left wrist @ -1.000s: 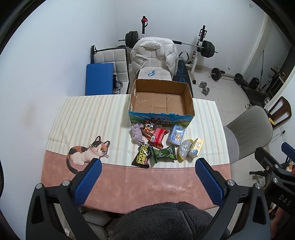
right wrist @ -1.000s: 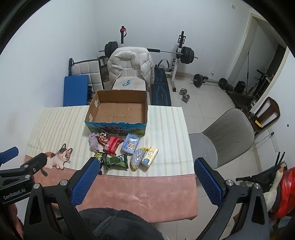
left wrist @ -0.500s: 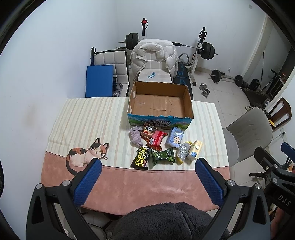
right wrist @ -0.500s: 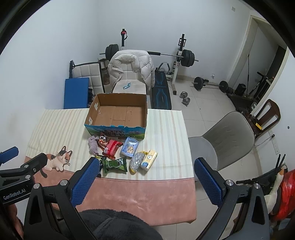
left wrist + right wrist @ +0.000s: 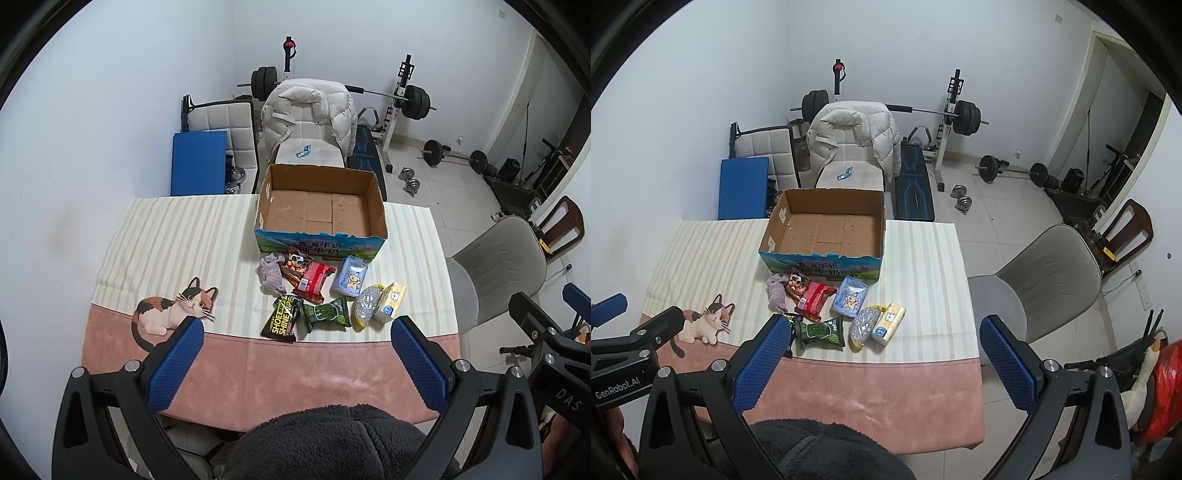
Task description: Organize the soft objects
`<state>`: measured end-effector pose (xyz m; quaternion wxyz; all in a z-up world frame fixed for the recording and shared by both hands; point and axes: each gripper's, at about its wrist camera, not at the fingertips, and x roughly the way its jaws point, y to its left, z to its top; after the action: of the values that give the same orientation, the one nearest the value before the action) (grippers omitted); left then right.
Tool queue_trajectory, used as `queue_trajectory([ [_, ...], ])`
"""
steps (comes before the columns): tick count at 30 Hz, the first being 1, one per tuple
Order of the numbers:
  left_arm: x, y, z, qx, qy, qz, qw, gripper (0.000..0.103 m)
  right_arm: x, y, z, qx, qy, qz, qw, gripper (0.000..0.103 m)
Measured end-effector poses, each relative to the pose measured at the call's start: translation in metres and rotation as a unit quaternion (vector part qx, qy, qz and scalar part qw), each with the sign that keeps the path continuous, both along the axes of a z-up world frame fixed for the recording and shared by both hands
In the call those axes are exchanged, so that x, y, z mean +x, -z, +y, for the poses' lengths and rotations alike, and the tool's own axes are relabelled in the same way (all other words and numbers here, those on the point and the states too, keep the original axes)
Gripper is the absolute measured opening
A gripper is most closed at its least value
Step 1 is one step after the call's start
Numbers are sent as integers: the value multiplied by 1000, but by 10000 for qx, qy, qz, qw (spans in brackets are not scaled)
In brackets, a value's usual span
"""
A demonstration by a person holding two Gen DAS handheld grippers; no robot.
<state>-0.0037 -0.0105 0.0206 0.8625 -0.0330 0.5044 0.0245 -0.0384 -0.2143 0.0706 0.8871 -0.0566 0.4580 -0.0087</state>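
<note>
An empty open cardboard box [image 5: 319,206] stands at the far side of the table; it also shows in the right wrist view [image 5: 827,229]. In front of it lie several soft packets: a purple cloth [image 5: 271,275], a red packet [image 5: 312,278], a blue pouch [image 5: 351,277], a black packet [image 5: 282,321], a green packet [image 5: 327,314], a silver bag [image 5: 365,308] and a yellow pack [image 5: 391,301]. My left gripper [image 5: 295,338] is open and empty, high above the table's near edge. My right gripper [image 5: 884,332] is open and empty too, to the right.
The table carries a striped and pink cloth [image 5: 177,236] with a cat picture [image 5: 173,314]. A grey chair [image 5: 495,273] stands right of the table. A chair with a white jacket [image 5: 310,110] and gym weights [image 5: 964,118] stand behind.
Both grippers have drawn slightly up and back, so the table and the objects look a little lower and smaller in view. Nothing on the table has moved.
</note>
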Motion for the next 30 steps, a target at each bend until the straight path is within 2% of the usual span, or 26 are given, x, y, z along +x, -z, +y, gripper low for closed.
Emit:
queue_trajectory([
  [14, -2, 4, -2, -100, 26, 18, 9999, 103, -1, -1, -1, -12, -15, -25, 10000, 103],
  [19, 5, 17, 2, -239, -43, 27, 9997, 103, 5, 12, -7, 183, 40, 102, 9998, 103],
  [24, 41, 60, 15, -337, -191, 346, 9987, 103, 35, 56, -24, 626, 203, 538, 9964, 103],
  [27, 69, 98, 20, -226, -304, 672, 9970, 103, 66, 101, -35, 844, 335, 881, 9920, 103],
  [30, 93, 138, 24, -118, -429, 986, 9941, 103, 104, 161, -44, 953, 489, 1271, 9861, 103],
])
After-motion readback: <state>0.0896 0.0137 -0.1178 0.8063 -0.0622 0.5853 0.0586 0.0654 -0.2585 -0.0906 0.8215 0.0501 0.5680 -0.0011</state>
